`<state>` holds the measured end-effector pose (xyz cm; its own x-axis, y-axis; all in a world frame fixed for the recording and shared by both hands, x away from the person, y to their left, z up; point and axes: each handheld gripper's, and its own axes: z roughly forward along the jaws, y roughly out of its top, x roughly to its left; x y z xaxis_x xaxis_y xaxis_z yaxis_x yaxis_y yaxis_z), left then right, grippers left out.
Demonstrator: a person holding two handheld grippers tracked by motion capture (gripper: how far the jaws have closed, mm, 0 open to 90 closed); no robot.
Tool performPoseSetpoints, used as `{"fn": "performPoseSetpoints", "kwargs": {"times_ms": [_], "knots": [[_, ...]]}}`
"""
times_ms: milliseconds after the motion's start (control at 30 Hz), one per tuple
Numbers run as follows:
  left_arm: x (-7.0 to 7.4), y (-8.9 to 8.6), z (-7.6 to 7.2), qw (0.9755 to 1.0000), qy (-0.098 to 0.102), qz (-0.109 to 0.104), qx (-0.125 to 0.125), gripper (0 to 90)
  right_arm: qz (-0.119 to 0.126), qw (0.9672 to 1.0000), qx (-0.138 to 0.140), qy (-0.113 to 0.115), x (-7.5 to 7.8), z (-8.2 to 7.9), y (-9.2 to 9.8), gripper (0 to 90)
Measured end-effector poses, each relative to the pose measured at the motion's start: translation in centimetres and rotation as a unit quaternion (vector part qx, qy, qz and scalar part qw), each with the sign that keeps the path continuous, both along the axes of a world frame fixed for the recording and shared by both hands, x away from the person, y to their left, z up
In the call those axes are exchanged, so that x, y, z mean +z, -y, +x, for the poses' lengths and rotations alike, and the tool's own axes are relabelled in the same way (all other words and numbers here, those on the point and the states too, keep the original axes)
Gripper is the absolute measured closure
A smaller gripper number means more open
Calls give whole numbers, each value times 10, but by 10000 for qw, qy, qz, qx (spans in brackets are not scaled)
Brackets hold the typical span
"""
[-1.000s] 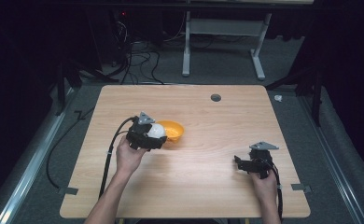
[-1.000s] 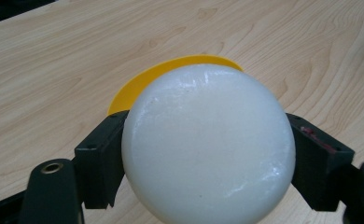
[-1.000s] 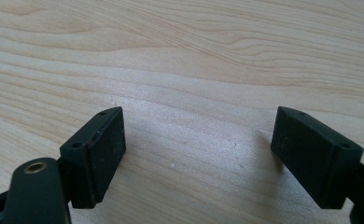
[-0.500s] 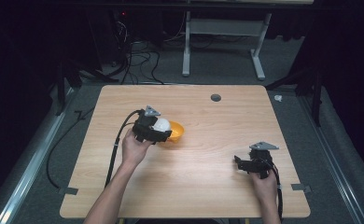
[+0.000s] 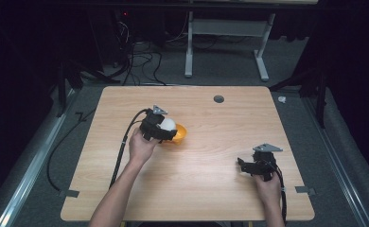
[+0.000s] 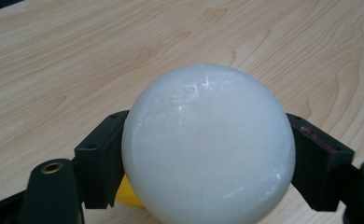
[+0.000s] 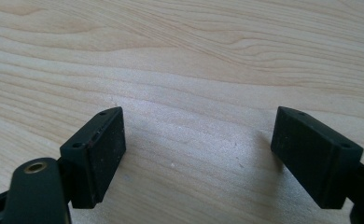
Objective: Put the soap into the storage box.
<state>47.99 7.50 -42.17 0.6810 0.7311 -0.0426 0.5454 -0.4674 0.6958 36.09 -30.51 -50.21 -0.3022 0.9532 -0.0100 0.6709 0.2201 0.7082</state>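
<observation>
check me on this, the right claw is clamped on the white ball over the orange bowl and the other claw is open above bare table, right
Wrong claw. The left claw is shut on the white ball, as the left gripper view shows, over the orange bowl. The right claw is the open one, above bare table.

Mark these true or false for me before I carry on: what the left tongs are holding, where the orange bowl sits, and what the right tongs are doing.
1. The left tongs are shut on a white ball. True.
2. The white ball lies loose on the table. False: it sits gripped between the two black jaws.
3. An orange bowl sits just beside the left tongs in the high view. True.
4. The right tongs hold a second ball. False: their jaws stand wide apart over bare wood.
5. The right tongs are next to the bowl. False: they are near the table's right front edge, well apart from it.
</observation>
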Motion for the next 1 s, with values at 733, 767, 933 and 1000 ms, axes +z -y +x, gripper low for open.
{"fn": "performPoseSetpoints", "kwargs": {"times_ms": [733,767,933,1000], "knots": [[-21,6,17,9992,-200,107,336,233,-4,10000,-3,8,0,0,0,187],[-22,6,17,9991,-206,129,336,233,-2,10000,-4,7,0,0,0,188],[-26,9,19,9988,-221,193,382,232,-1,10000,2,2,0,0,0,188],[-27,10,19,9988,-245,209,374,232,-1,10000,2,2,0,0,0,187]]}}
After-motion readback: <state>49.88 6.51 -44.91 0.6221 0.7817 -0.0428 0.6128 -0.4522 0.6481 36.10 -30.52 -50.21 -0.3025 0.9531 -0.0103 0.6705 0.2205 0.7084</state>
